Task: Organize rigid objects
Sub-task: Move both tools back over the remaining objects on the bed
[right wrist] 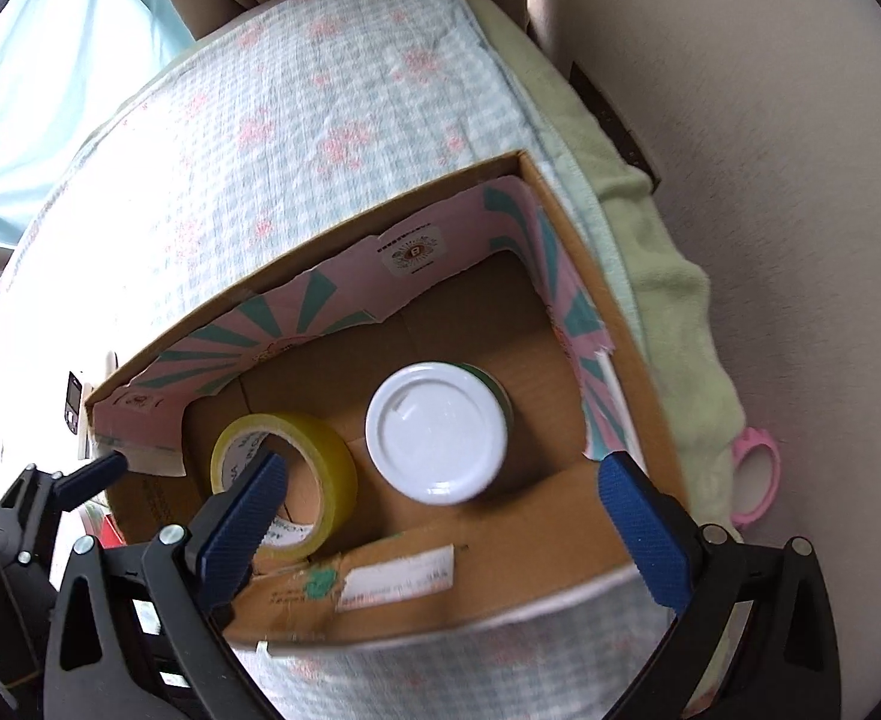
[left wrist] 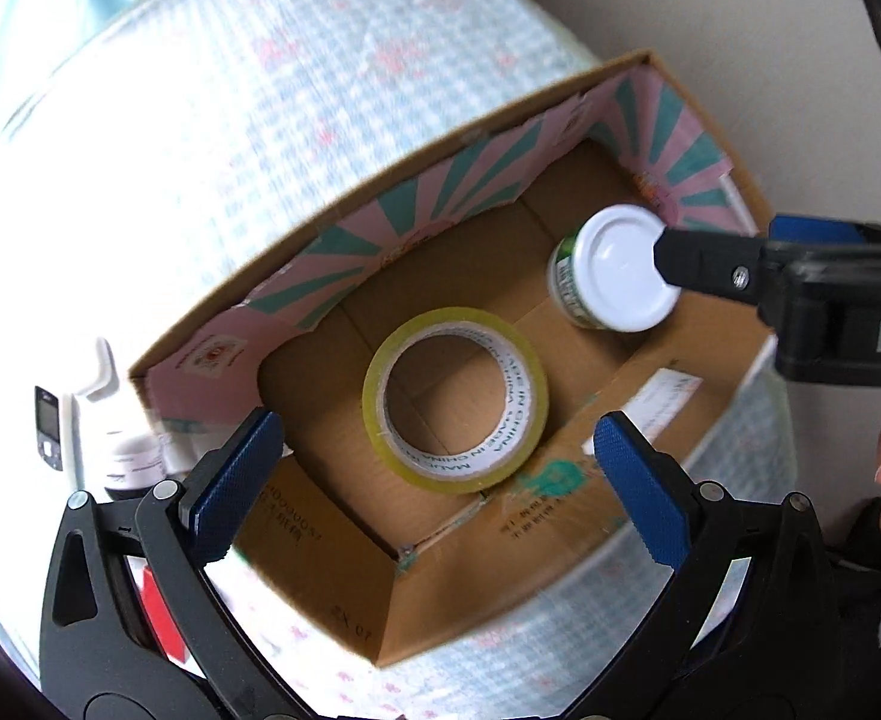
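I judge the placing step nearly done: the white-lidded jar [right wrist: 437,441] stands upright on the floor of the cardboard box [right wrist: 488,594], at its right end, and the tape roll [left wrist: 455,399] lies flat to its left. My right gripper [right wrist: 440,501] hovers spread open above the jar, gripping nothing; my left gripper [left wrist: 440,483] is open too, over the tape. Next I lift clear and seek the items left of the box.
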`<state>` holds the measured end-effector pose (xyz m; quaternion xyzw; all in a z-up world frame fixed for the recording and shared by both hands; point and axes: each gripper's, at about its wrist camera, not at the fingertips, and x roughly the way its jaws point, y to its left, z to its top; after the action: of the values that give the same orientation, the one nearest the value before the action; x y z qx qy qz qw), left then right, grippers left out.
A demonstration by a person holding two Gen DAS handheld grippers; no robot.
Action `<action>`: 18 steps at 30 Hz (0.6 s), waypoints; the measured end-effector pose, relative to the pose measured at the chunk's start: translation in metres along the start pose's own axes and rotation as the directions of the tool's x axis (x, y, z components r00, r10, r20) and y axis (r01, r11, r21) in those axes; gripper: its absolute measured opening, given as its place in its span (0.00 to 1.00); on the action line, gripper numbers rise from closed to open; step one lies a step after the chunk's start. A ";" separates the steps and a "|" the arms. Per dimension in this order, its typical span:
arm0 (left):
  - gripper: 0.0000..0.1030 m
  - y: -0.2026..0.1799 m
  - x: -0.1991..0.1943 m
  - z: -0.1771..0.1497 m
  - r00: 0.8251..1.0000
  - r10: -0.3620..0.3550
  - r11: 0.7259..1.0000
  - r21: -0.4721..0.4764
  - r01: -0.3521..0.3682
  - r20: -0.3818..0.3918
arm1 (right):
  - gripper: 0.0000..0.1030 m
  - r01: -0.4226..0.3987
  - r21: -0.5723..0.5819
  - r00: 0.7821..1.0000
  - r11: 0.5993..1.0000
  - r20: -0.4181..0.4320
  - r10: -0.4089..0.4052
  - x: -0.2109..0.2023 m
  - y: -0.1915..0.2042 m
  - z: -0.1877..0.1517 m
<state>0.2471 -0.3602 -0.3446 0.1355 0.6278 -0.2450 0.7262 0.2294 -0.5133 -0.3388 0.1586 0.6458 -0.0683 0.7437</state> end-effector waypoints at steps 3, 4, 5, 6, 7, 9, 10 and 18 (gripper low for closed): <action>1.00 0.001 -0.027 -0.001 0.999 0.005 1.000 -0.009 -0.005 0.037 | 1.00 0.011 0.014 1.000 1.000 0.014 -0.011 -0.007 -0.002 0.001; 1.00 0.002 -0.035 -0.003 0.999 0.003 1.000 -0.016 -0.002 0.050 | 1.00 0.010 0.020 1.000 1.000 0.021 -0.011 -0.015 -0.002 -0.003; 1.00 0.006 -0.048 -0.007 0.998 -0.001 1.000 -0.027 0.002 0.064 | 1.00 0.011 0.026 1.000 1.000 0.028 -0.012 -0.022 -0.001 -0.006; 1.00 0.009 -0.056 -0.011 0.997 -0.001 0.999 -0.038 0.004 0.079 | 1.00 0.015 0.029 0.999 0.999 0.034 -0.016 -0.028 -0.001 -0.009; 1.00 0.012 -0.063 -0.013 0.995 0.004 0.999 -0.050 0.000 0.095 | 1.00 0.020 0.031 0.999 0.999 0.042 -0.022 -0.034 0.000 -0.013; 1.00 0.015 -0.081 -0.020 0.992 0.025 0.997 -0.069 -0.016 0.126 | 1.00 0.027 0.029 0.998 0.999 0.061 -0.029 -0.049 0.002 -0.018; 1.00 0.020 -0.090 -0.025 0.990 0.033 0.997 -0.077 -0.023 0.139 | 1.00 0.030 0.026 0.997 0.999 0.073 -0.032 -0.057 0.004 -0.021; 1.00 0.082 -0.155 -0.079 0.972 0.128 0.975 -0.203 -0.087 0.197 | 1.00 0.069 -0.074 0.983 0.995 0.177 -0.055 -0.107 0.051 -0.039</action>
<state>0.2094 -0.2222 -0.2156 0.0717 0.5606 -0.1559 0.8101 0.1915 -0.4641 -0.2308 0.1018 0.5847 -0.0793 0.8009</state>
